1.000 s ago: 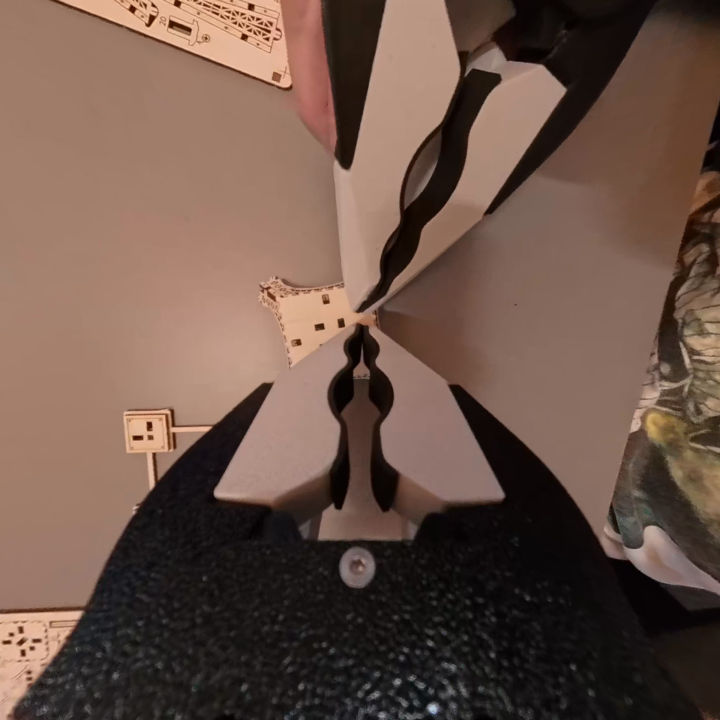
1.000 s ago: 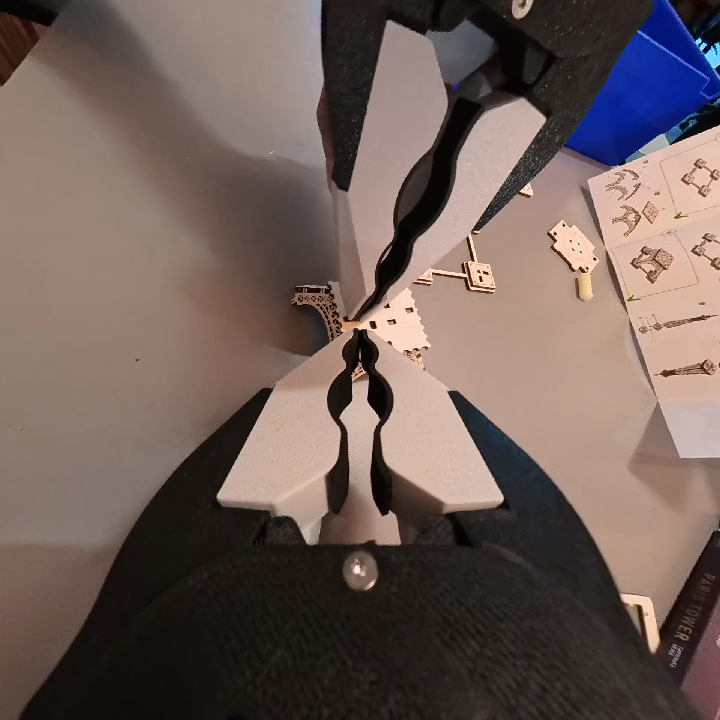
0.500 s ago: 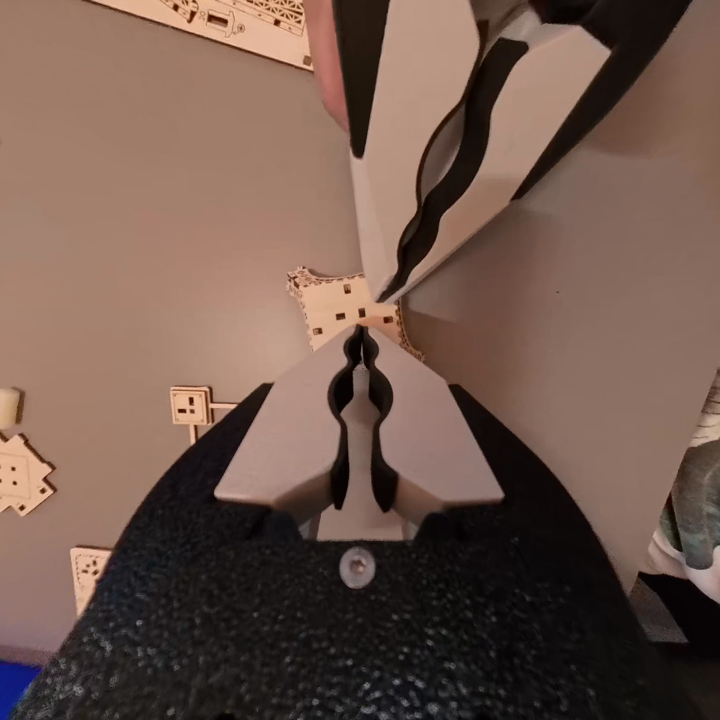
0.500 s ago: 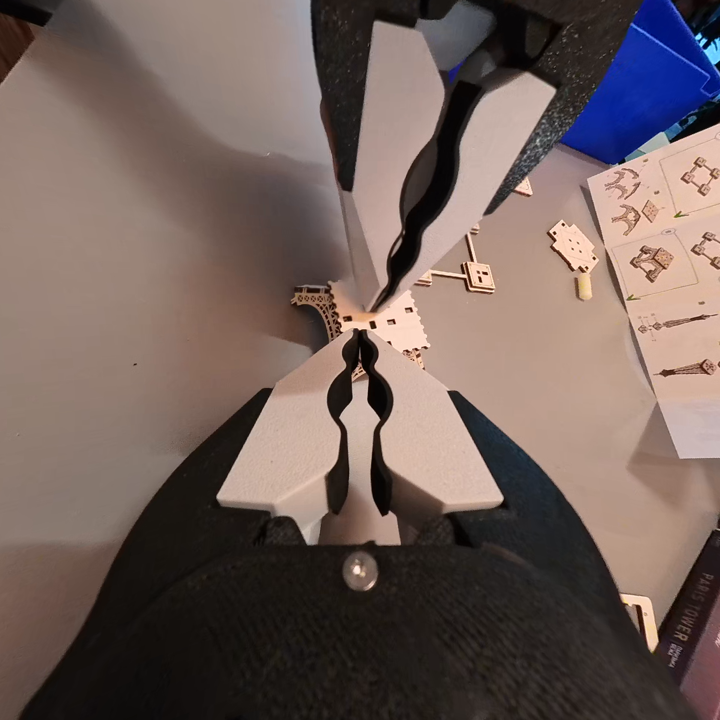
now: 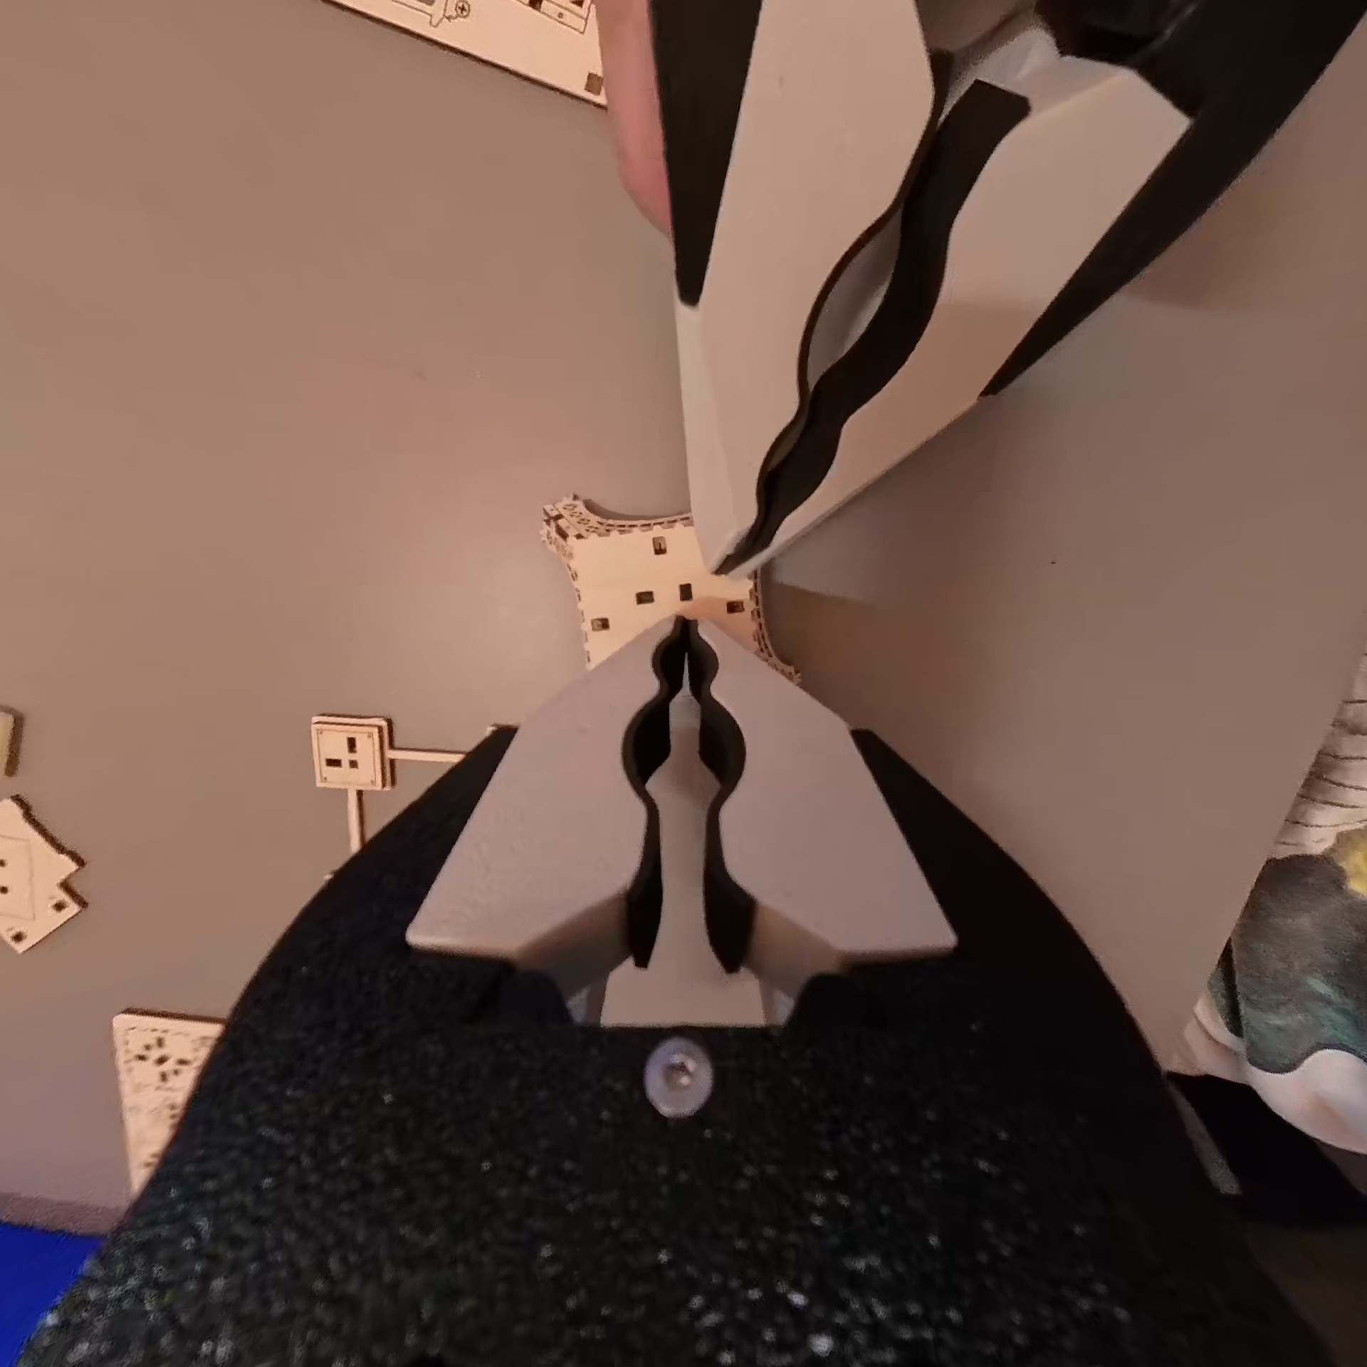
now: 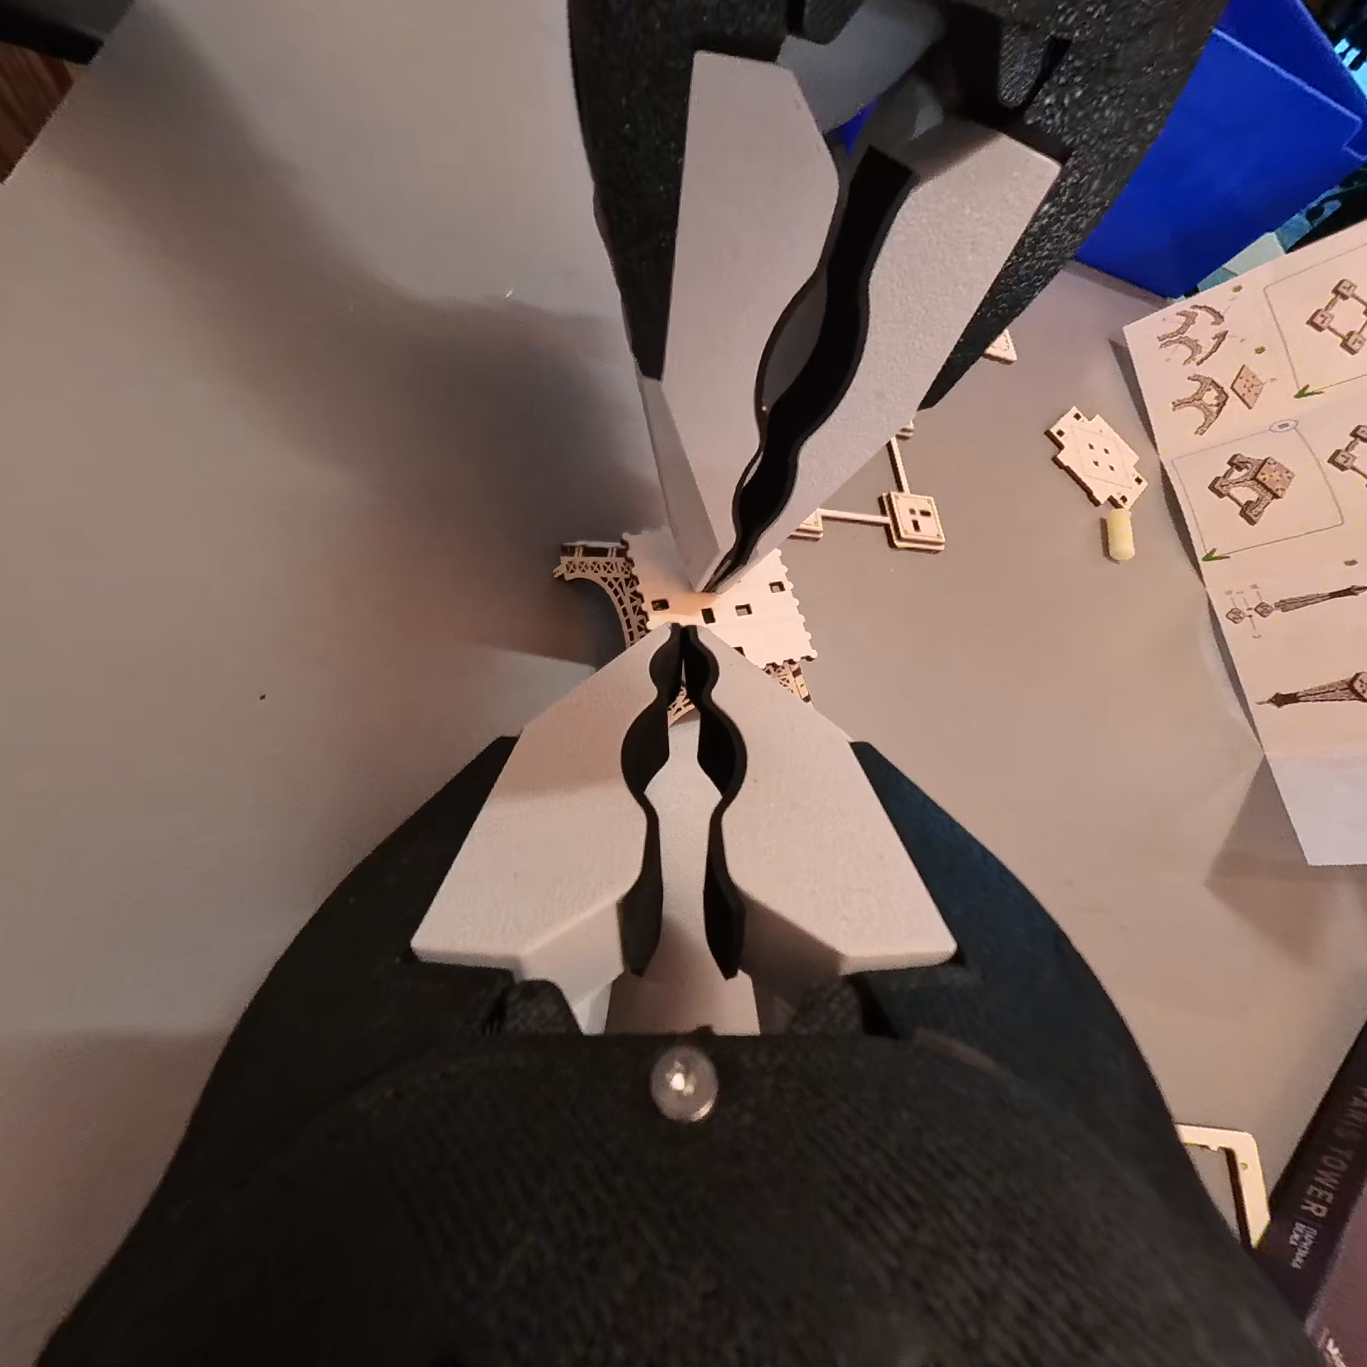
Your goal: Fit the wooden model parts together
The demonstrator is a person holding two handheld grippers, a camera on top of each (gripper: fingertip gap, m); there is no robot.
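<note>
Between the two claw tips, held above the table, sits a pale wooden platform plate with small square slots, fitted to lattice arch legs. From the right gripper, clenched on the plate's near edge, the plate lies straight ahead and spreads flat, its length running rightward. The left gripper meets it from the opposite side, tip to tip, pinched shut on the far edge; whether it grips the plate or a small tab is hard to tell. Both claws are equally near. Beyond them lies a grey table, with loose wooden pieces, an instruction sheet and a blue bin off to the right.
</note>
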